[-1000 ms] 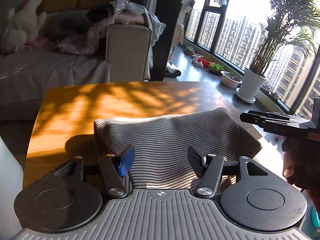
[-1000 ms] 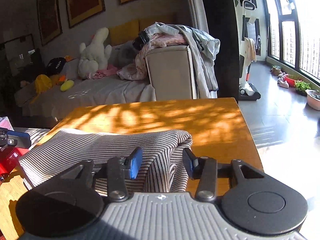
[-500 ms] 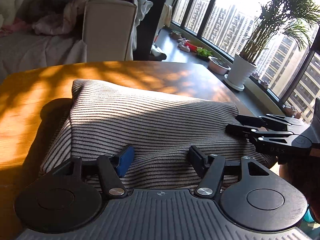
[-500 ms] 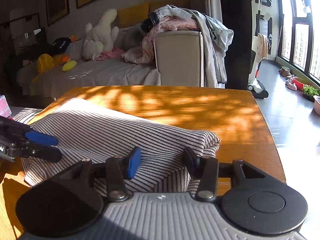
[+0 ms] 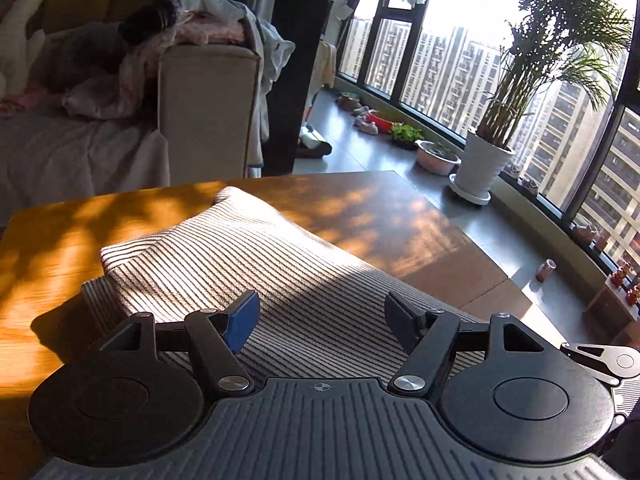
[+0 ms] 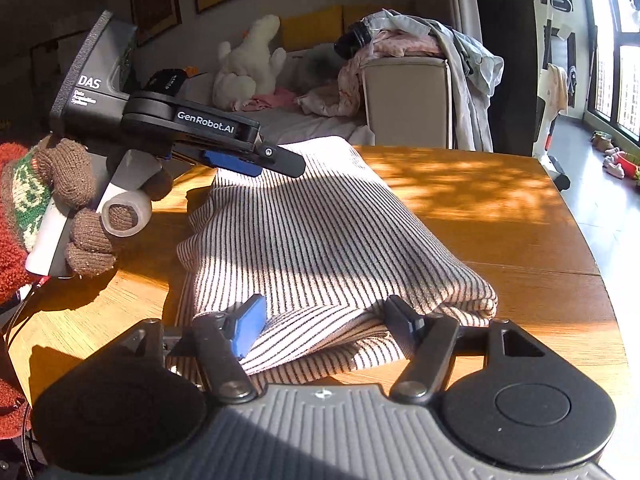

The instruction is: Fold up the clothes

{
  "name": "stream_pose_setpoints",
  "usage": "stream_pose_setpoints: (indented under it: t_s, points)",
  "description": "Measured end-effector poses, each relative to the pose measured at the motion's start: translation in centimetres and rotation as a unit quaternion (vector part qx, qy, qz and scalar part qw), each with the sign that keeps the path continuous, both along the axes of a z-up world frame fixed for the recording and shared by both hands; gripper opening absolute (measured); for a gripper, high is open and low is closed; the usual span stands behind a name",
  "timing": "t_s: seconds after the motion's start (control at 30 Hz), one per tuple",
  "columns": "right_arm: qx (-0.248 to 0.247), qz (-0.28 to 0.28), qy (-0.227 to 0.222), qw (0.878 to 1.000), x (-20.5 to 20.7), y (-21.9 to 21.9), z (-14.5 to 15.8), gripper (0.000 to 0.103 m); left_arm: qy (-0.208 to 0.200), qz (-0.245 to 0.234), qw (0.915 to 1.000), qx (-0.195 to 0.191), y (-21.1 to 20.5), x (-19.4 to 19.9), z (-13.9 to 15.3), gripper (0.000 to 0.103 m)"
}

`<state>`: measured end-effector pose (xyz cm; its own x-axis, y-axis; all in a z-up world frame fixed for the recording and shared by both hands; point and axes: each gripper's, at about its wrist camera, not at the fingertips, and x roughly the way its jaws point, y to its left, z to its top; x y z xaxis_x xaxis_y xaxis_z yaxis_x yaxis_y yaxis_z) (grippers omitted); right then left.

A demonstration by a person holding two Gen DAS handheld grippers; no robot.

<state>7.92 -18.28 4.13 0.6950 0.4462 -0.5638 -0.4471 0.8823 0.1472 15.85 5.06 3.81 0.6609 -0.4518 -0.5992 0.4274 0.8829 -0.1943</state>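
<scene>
Bench (image 6: 500,208) of orange wood is seen in patchy sunlight, carrying the striped garment (image 6: 320,240), which is laid folded in layers near the front edge. Left gripper (image 5: 320,320) is held above the cloth's near part, fingers spread with nothing between them. Right gripper (image 6: 324,324) is likewise spread, positioned at the garment's near hem (contact cannot be told). Left gripper is gripped by a hand (image 6: 76,208) in a brown knitted glove.

I see a sunlit orange-brown wooden table (image 6: 500,200); a folded black-and-white striped knit garment (image 6: 320,240) lies directly on it.
</scene>
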Motion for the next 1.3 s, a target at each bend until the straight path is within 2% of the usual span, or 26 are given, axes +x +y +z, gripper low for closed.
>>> stream_pose_setpoints:
  t_s: [0.1, 0.13, 0.17, 0.23, 0.37, 0.53, 0.63, 0.8, 0.87, 0.93, 1.0, 1.2, 1.3]
  points:
    - [-0.001, -0.016, -0.023, 1.000, 0.3, -1.0, 1.6, 0.067, 0.022, -0.012, 0.9997, -0.006, 0.1, -1.1, 0.2, 0.061]
    - [-0.002, -0.023, -0.032, 0.999, 0.3, -1.4, 2.2, 0.063, 0.036, -0.014, 0.9991, -0.014, 0.2, -1.1, -0.2, 0.059]
    - [-0.007, -0.030, -0.041, 0.999, 0.6, -1.7, 2.7, 0.054, 0.052, -0.015, 0.9983, -0.022, 0.4, -0.9, -0.6, 0.056]
    - [-0.021, -0.038, -0.042, 0.998, 1.2, -1.9, 2.6, 0.047, 0.075, -0.014, 0.9967, -0.029, 0.6, -0.6, -1.6, 0.056]
    - [-0.060, -0.043, -0.027, 0.997, 2.3, -1.6, 0.6, 0.047, 0.086, -0.006, 0.9958, -0.030, 1.2, 0.2, -3.5, 0.049]
    - [-0.052, -0.049, -0.029, 0.997, 2.0, -1.6, -0.1, 0.047, 0.083, -0.002, 0.9958, -0.038, 1.6, 2.1, -3.5, 0.048]
    - [-0.045, -0.034, -0.025, 0.998, 1.0, -1.0, -0.1, 0.049, 0.078, 0.010, 0.9961, -0.040, 1.6, 3.1, -3.7, 0.048]
    - [-0.044, 0.018, -0.018, 0.999, -1.3, 1.0, -0.1, 0.050, 0.067, 0.019, 0.9969, -0.035, 1.5, 3.4, -3.4, 0.052]
    - [-0.054, 0.041, -0.022, 0.997, -2.0, 2.1, -0.1, 0.058, 0.063, 0.021, 0.9973, -0.032, 1.5, 3.3, -3.3, 0.057]
    - [-0.064, 0.058, -0.029, 0.996, -2.4, 2.8, 0.2, 0.059, 0.062, 0.022, 0.9974, -0.030, 1.6, 3.1, -3.0, 0.063]
    - [-0.055, 0.061, -0.034, 0.996, -2.3, 2.7, 1.1, 0.059, 0.055, 0.022, 0.9979, -0.027, 2.0, 2.5, -2.5, 0.073]
    - [0.014, 0.037, -0.041, 0.998, -1.0, 1.2, 3.9, 0.058, 0.029, 0.037, 0.9987, -0.017, 3.5, 1.4, -1.0, 0.075]
    - [0.011, 0.045, -0.043, 0.998, -0.8, 2.4, 3.5, 0.056, 0.025, 0.053, 0.9982, -0.016, 4.4, 1.3, -0.7, 0.076]
